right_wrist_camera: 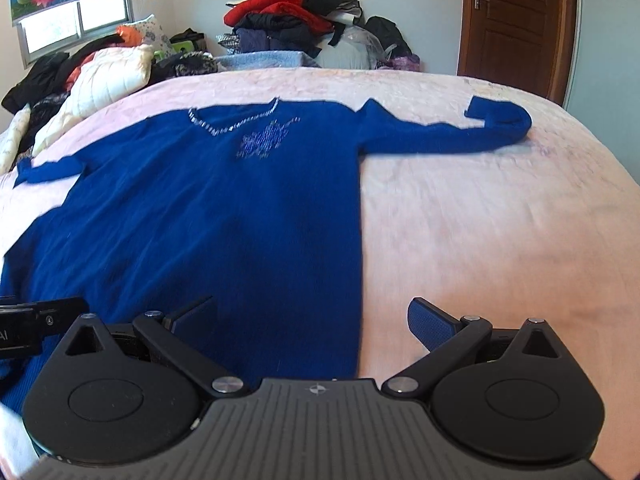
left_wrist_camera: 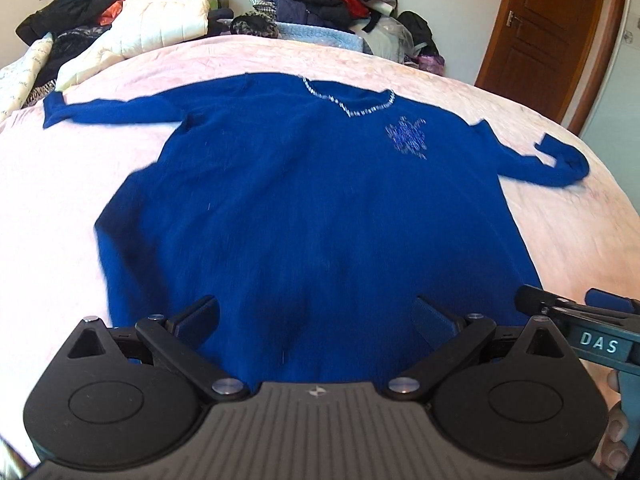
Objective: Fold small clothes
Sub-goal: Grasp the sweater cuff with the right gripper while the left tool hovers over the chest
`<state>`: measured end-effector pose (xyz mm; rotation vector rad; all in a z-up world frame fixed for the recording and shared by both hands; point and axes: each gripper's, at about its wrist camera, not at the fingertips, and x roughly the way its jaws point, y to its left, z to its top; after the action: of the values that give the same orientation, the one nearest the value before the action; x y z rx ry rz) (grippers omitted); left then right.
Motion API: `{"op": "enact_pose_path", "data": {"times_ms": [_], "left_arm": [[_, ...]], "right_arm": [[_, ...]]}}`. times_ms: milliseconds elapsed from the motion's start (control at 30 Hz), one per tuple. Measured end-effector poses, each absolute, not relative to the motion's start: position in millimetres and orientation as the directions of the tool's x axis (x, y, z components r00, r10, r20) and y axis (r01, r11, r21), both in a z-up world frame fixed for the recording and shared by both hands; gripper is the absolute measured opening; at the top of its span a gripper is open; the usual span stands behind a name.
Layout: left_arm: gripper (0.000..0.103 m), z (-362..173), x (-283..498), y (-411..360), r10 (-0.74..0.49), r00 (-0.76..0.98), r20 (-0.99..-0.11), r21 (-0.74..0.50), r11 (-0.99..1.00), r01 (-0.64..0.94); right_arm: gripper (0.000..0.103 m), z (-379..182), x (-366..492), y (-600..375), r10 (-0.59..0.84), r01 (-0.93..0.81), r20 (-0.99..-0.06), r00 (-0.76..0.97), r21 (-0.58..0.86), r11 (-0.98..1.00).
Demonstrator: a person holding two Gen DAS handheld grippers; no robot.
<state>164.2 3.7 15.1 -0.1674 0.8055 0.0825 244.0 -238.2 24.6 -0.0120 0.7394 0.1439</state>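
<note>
We see the blue sweater [left_wrist_camera: 304,200] spread flat on the pink bed [left_wrist_camera: 60,200], sleeves out (the right cuff folded back). Our left gripper [left_wrist_camera: 316,320] and right gripper [right_wrist_camera: 312,322] both hover spread wide over its hem, gripping nothing.

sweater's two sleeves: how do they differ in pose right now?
The left sleeve lies straight out to the side with its cuff flat; the right sleeve also runs outward, but its cuff end curls back on itself. Both rest flat on the pink bedspread, attached to the blue sweater.
</note>
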Motion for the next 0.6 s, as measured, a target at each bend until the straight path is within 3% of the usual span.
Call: {"op": "enact_pose_path", "data": {"times_ms": [267,600], "left_arm": [[0.103,18.1,267.8,6.5,0.066,0.715,-0.696,-0.045,0.99,-0.136],[0.103,14.5,374.9,1.2,0.071,0.728,-0.682,-0.065,0.985,-0.157]], "right_arm": [[0.103,33.7,342.2,-239.6,0.122,-0.153,-0.616,0.778,0.002,0.988],[0.102,39.6,446.9,-226.6,0.181,-0.232,-0.562,0.807,-0.019,0.973]]}}
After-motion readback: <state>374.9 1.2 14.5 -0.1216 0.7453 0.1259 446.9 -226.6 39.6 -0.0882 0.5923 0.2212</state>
